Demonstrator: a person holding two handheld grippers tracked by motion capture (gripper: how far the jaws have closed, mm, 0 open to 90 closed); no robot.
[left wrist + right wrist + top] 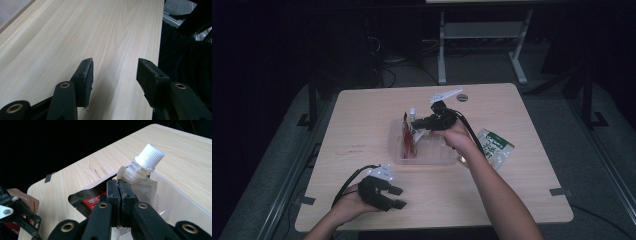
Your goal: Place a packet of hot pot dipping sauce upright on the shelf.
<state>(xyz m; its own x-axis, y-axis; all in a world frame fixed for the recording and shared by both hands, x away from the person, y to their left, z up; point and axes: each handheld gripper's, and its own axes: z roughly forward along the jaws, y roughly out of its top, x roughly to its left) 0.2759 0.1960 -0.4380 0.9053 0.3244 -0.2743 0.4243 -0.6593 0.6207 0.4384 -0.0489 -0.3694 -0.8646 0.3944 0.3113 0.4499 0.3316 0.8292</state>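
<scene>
High view: right gripper (416, 123) reaches over a clear plastic tray (430, 156) at the middle of the light wooden table (362, 130), jaws at a red-and-clear spouted pouch (408, 137) standing at the tray's left end. A green-and-white packet (495, 148) lies just right of the tray. Left gripper (398, 197) rests near the table's front edge, well apart from the tray. Dark floor and white table legs lie beyond. Left gripper view: jaws spread wide over bare wood, nothing between them. Right gripper view: jaws pressed together on the pouch's clear film just below its white ribbed cap (149, 156).
</scene>
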